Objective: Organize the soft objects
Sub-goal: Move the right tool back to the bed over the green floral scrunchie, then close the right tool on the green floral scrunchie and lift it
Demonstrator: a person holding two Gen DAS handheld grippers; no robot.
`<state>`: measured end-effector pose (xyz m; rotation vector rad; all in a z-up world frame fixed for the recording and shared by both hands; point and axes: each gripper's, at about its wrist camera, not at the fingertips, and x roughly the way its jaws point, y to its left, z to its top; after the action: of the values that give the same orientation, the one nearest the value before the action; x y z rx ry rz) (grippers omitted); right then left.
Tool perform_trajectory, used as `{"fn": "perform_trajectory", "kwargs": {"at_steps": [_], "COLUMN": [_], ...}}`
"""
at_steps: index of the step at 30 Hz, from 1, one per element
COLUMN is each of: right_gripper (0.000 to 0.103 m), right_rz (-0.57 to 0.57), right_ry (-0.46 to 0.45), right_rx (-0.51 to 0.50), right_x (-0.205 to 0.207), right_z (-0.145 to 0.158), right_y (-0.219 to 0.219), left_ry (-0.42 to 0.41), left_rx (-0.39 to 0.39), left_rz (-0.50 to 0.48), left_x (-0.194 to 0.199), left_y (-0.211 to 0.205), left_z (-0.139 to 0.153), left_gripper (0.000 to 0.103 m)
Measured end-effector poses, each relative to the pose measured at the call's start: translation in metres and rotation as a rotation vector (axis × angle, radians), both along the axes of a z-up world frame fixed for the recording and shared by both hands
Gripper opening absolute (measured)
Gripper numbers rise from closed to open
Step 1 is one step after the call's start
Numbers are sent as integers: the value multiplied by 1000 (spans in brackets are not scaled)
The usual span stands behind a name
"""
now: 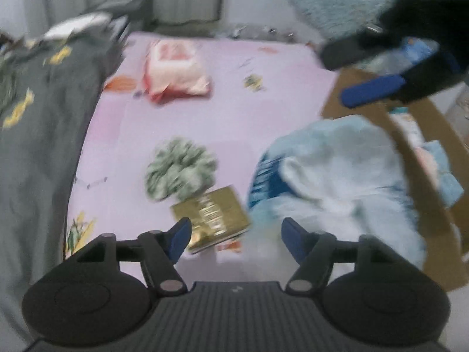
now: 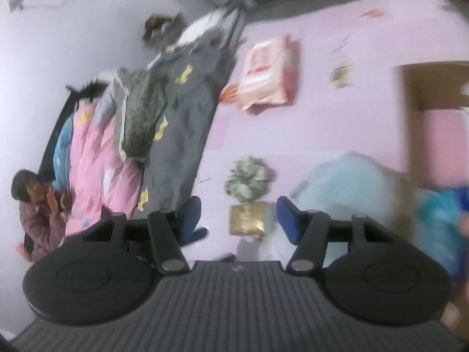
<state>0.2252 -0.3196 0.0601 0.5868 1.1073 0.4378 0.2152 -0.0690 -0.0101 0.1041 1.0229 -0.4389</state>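
Pale-blue fleece (image 1: 337, 176), heaped on the pink sheet (image 1: 190, 123) against the cardboard box (image 1: 366, 99), is best pinched deep by the spread, empty left gripper (image 1: 236, 239), while the right gripper (image 2: 239, 220), likewise unclenched and empty, is kept clear.

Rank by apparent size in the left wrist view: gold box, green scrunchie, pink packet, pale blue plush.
1. pale blue plush, though it lies nearest the camera.
2. pink packet and green scrunchie: too alike to separate.
3. gold box.

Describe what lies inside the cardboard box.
The cardboard box shows blurred blue and pale soft things; a light blue plush over its edge hides the rest.
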Motion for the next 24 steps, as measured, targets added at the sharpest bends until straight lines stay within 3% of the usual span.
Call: {"fn": "perform_trajectory", "kwargs": {"at_steps": [7,11,18,24], "right_gripper": [67,67,65,39], "right_rz": [94,103,147,173], "right_ry": [128,167,141,159], "right_rx": [-106,-175,-282,-309], "right_x": [94,120,134,132], "right_z": [-71,-105,-129,-141], "right_y": [94,125,156,165], "left_ry": [95,118,134,104], "left_rx": [-48,-44,-73,-86], "left_rz": [21,36,51,69], "left_x": [28,34,43,39], "left_y": [16,17,18,20], "left_z": [-32,-47,-59,-56], "left_gripper": [80,80,77,69]}}
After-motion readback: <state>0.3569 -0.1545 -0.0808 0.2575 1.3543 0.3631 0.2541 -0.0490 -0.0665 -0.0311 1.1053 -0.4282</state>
